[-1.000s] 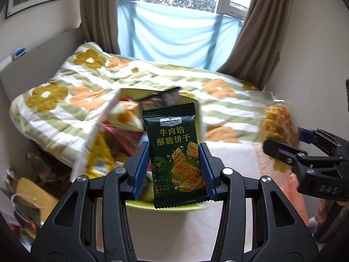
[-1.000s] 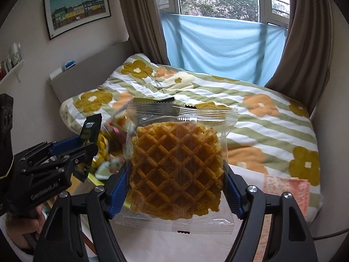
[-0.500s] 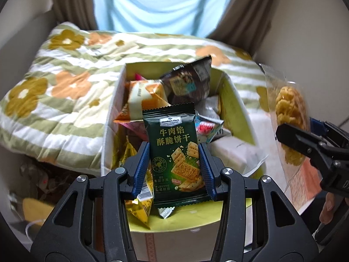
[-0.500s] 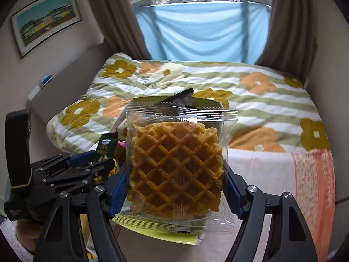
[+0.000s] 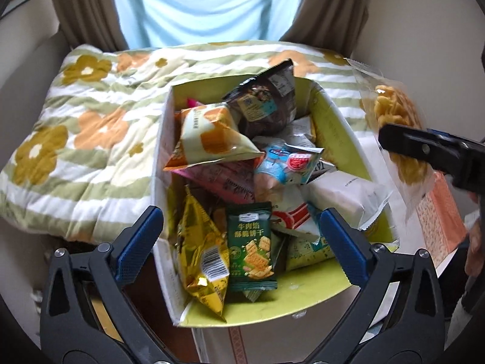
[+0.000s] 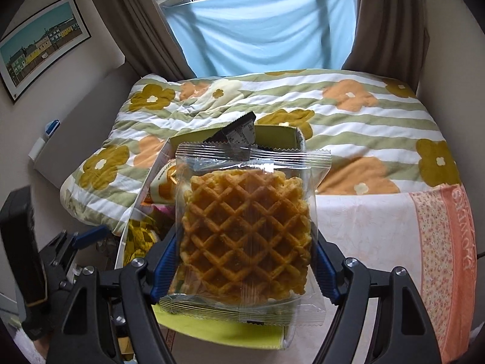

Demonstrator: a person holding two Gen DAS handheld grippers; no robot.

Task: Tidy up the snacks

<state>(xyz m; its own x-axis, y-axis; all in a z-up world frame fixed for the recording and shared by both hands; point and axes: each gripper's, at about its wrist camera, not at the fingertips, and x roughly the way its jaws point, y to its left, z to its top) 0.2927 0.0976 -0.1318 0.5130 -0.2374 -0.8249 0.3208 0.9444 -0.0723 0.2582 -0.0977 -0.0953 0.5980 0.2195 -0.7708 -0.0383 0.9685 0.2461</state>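
Observation:
My left gripper (image 5: 241, 244) is open and empty above the near end of a yellow-green snack box (image 5: 333, 121). The dark green cracker packet (image 5: 250, 250) lies in the box between the blue pads, beside a gold bag (image 5: 203, 251). Several other snack packets fill the box. My right gripper (image 6: 244, 254) is shut on a clear-wrapped waffle (image 6: 247, 233), held upright just right of the box; it shows in the left wrist view (image 5: 397, 139) too. The left gripper shows at the lower left of the right wrist view (image 6: 75, 242).
The box (image 6: 272, 135) stands on a table with a white and pink floral cloth (image 6: 439, 257), against a bed with a flowered striped quilt (image 5: 91, 127). A window with blue cloth and brown curtains is behind. A wall rises at the right.
My left gripper opened and let go of the green cracker packet, which dropped into the box. Both grippers tilted down toward the box. The right gripper still holds the waffle.

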